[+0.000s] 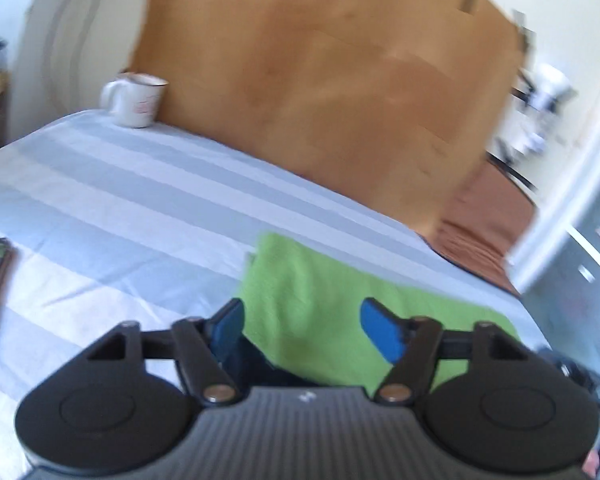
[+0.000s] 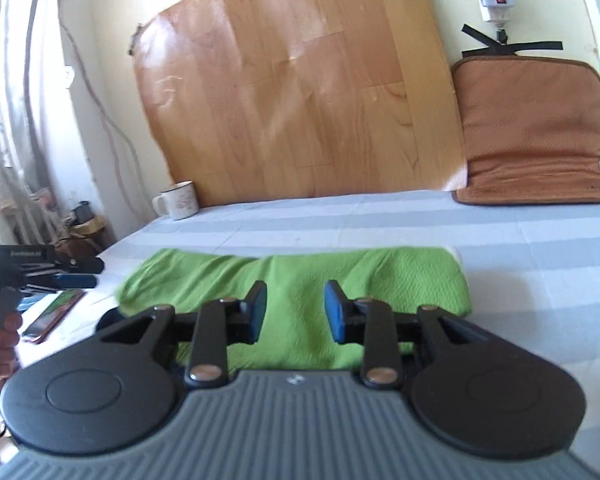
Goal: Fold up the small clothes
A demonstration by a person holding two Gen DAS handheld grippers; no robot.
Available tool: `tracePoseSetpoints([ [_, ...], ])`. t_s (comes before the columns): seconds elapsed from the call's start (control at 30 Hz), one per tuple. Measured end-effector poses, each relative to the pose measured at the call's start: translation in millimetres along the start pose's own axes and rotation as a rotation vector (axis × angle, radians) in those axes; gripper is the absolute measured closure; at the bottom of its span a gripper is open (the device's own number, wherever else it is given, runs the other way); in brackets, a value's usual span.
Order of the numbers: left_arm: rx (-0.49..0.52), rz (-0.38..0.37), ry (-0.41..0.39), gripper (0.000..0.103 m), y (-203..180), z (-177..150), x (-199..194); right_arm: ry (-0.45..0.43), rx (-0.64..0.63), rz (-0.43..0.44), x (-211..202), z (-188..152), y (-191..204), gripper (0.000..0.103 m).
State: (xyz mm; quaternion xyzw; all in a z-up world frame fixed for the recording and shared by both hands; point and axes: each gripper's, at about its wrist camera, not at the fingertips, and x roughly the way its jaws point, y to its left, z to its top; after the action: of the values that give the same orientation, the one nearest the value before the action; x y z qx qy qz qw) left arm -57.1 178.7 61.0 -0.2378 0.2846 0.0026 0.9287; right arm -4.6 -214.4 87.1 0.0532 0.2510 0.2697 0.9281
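The left tool [image 1: 302,330] hangs with its blue pads spread wide and nothing pinched between them; the green cloth [image 1: 312,300] lies flat on the bed below and beyond the pads. The right tool [image 2: 296,310] is also open, its jaws narrower, and again the pads press on nothing: the same green cloth [image 2: 300,280] shows through the gap, resting on the bed. Seen from the right wrist, the cloth lies as a long, doubled band across the striped sheet [image 2: 500,232], its edges roughly lined up, with a wrinkle or two along the top and a sliver of white at its far right end. Judging by that, at least one fold looks done and the cloth set down; another fold to make it shorter, or some smoothing, may be left. A mug [image 2: 178,200] and a phone [image 2: 54,314] lie well apart from it.
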Motion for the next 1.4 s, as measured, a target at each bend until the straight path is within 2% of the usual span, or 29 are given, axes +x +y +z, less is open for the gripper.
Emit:
tracePoseSetpoints([
  [0.07,-0.087,0.039,0.039,0.031,13.3,8.1,18.0,-0.049,0.031,-0.091,-6.3,-6.1,-6.3,0.061],
  [0.13,-0.149,0.004,0.086,0.031,22.6,6.8,29.7,-0.097,0.147,-0.165,-11.9,-8.0,-26.7,0.041],
  [0.2,-0.154,-0.012,0.109,0.031,23.5,4.7,38.2,-0.096,0.264,-0.244,-15.3,-14.0,-52.9,0.037],
  [0.27,-0.129,0.006,0.111,0.033,20.0,-0.2,42.8,-0.047,0.373,-0.237,-11.1,-19.6,-71.7,0.036],
  [0.37,-0.127,0.017,0.135,0.048,17.2,-2.0,50.9,0.000,0.470,-0.157,3.4,-23.6,-84.3,0.038],
  [0.4,-0.124,0.030,0.134,0.056,15.2,-0.7,52.0,0.017,0.467,-0.130,8.2,-24.2,-81.7,0.045],
  [0.43,-0.114,0.040,0.130,0.071,12.7,-0.4,51.3,0.047,0.459,-0.104,15.6,-24.6,-78.7,0.066],
  [0.5,-0.096,0.038,0.138,0.089,10.4,0.2,46.8,0.093,0.442,-0.091,23.0,-25.4,-68.4,0.097],
  [0.53,-0.097,0.035,0.138,0.090,9.1,1.3,43.5,0.076,0.432,-0.098,19.6,-24.1,-64.3,0.097],
  [0.6,-0.103,0.005,0.144,0.091,7.5,5.7,32.8,0.019,0.442,-0.065,0.1,-18.5,-57.4,0.097],
  [0.7,-0.149,-0.087,0.160,0.091,10.6,12.0,8.6,-0.041,0.474,0.000,-37.1,-12.5,-56.3,0.097],
  [0.8,-0.155,-0.092,0.175,0.091,17.3,8.1,-8.1,-0.061,0.478,0.012,-65.5,-21.0,-54.8,0.097],
  [0.9,-0.156,-0.037,0.207,0.091,28.0,-5.5,-0.2,-0.006,0.459,-0.049,-59.2,-40.5,-58.0,0.097],
  [1.0,-0.125,0.040,0.245,0.088,30.5,-24.6,24.2,0.127,0.469,-0.159,-27.9,-62.5,-68.7,0.095],
  [1.03,-0.096,0.073,0.235,0.082,28.5,-29.9,28.5,0.143,0.481,-0.176,-23.7,-65.8,-71.2,0.090],
  [1.07,-0.077,0.084,0.216,0.082,25.8,-32.4,27.6,0.134,0.494,-0.177,-25.9,-64.7,-73.1,0.087],
  [1.1,-0.060,0.088,0.208,0.082,22.9,-32.5,24.6,0.109,0.491,-0.168,-32.2,-61.0,-74.0,0.087],
  [1.17,-0.041,0.087,0.178,0.072,21.4,-28.7,13.1,0.023,0.446,-0.169,-48.2,-46.2,-73.8,0.083],
  [1.2,-0.044,0.084,0.148,0.065,22.3,-25.6,4.7,-0.018,0.424,-0.181,-54.2,-37.5,-73.1,0.077],
  [1.3,-0.074,0.082,0.031,0.064,22.8,-10.4,-14.4,-0.065,0.399,-0.141,-51.5,-12.8,-67.4,0.076],
  [1.37,-0.077,0.057,-0.036,0.065,14.6,0.5,-16.7,-0.059,0.384,-0.085,-31.1,-3.4,-54.4,0.076],
  [1.4,-0.077,0.036,-0.041,0.066,7.4,5.6,-12.2,-0.041,0.377,-0.057,-16.3,0.4,-46.2,0.076],
])
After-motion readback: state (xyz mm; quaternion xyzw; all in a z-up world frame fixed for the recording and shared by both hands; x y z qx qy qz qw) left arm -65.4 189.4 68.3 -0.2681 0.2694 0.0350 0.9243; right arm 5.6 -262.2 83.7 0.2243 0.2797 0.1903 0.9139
